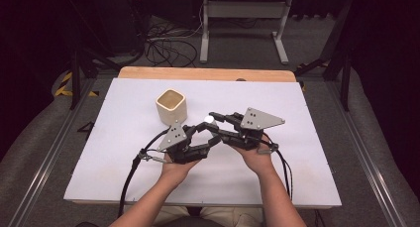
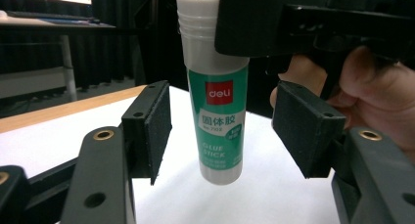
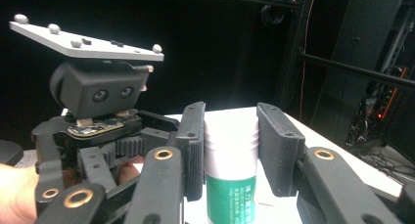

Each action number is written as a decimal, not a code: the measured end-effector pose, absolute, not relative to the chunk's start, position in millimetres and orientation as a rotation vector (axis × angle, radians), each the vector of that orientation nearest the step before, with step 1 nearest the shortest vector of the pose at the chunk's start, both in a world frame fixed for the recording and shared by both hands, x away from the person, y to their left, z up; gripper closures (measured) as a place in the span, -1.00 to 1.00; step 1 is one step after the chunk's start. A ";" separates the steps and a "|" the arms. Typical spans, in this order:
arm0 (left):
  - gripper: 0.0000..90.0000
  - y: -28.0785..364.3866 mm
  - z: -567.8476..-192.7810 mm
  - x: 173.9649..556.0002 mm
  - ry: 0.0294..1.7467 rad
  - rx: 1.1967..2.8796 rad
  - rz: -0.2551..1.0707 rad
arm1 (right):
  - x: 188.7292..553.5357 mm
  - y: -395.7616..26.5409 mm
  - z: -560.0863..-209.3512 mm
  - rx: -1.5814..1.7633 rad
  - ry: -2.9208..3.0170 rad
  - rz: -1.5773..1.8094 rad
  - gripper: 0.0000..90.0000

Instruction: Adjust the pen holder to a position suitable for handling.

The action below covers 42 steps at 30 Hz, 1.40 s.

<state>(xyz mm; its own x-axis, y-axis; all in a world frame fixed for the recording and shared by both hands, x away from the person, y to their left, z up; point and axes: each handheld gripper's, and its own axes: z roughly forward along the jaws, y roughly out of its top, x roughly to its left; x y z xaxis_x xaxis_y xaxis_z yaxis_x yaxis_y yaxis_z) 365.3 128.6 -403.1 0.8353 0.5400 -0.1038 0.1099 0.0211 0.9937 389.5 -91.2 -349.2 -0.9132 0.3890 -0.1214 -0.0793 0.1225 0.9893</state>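
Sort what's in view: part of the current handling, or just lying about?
In use:
- white glue stick with green label, held upright at its cap end
- right gripper, shut on it
- left gripper, jaws open either side of its lower body

Probably lying about:
- cream square cup, open top, on the white table, apart from both grippers

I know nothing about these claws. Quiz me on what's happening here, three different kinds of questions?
1. True or false: the glue stick lies flat on the table.
2. Which claw grips it: A) left claw, B) right claw?
3. Fill in: the beige cup stands beyond the ___ claw.

Key:
1. False; it hangs upright above the table.
2. B; the pads press its white cap end, while the left claw's pads stand apart on either side.
3. Left.
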 end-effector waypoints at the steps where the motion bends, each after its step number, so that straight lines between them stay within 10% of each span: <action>1: -0.04 128.4 -403.3 365.9 0.537 1.529 0.359 | 389.4 -91.0 -349.1 0.299 2.053 1.850 0.46; 21: 0.41 126.6 -404.8 368.5 0.529 1.521 0.349 | 388.7 -92.0 -348.7 0.304 2.036 1.866 0.46; 42: 0.46 129.3 -404.0 369.5 0.525 1.544 0.370 | 389.5 -91.9 -349.0 0.306 2.040 1.868 0.45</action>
